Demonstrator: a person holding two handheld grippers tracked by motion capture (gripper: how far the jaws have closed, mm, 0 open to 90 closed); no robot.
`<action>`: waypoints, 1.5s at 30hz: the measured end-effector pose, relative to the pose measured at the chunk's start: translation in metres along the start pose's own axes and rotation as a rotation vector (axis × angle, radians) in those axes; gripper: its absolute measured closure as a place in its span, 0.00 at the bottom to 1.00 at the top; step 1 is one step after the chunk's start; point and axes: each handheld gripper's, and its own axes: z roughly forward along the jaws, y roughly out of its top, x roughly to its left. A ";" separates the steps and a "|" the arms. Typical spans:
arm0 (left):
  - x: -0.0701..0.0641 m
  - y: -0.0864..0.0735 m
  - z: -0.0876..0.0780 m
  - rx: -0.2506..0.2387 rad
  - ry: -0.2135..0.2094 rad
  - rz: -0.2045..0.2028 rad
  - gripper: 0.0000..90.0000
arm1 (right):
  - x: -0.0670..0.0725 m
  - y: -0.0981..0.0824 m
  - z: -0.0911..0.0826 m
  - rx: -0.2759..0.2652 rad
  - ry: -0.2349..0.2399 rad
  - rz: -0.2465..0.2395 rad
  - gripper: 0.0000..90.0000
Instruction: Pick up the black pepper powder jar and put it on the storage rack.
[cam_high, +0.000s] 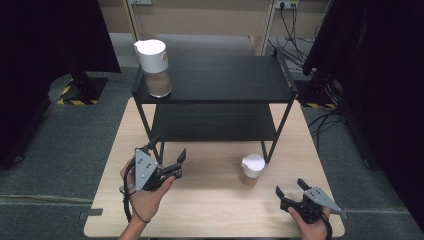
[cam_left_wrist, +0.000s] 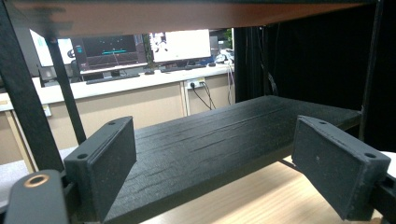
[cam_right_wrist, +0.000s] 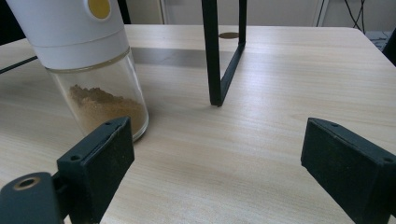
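1. Two jars: one on the shelf's (cam_high: 220, 80) top-left corner (cam_high: 154, 67).
2. Left gripper (cam_high: 167, 157) gapes wide, empty (facing the lower shelf board).
3. Small jar (cam_high: 252, 167) stands on the table (cam_high: 210, 210).
4. Right gripper (cam_high: 290, 187) spread wide, empty, near it.

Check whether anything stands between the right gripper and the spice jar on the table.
Nothing visible does. The right gripper is open, with bare tabletop between it and the spice jar. In the right gripper view the spice jar stands just beyond one jaw; the rack leg stands off to the side, out of the path.
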 end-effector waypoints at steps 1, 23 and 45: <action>0.000 -0.001 0.000 0.003 0.000 0.003 0.15 | 0.000 0.000 0.000 0.000 -0.001 0.000 0.11; -0.006 -0.042 0.000 0.054 -0.027 -0.011 0.14 | 0.000 0.000 0.000 -0.001 -0.001 0.002 0.11; -0.008 -0.081 0.001 0.155 -0.036 -0.050 0.13 | 0.000 0.000 0.000 0.001 0.002 0.001 0.11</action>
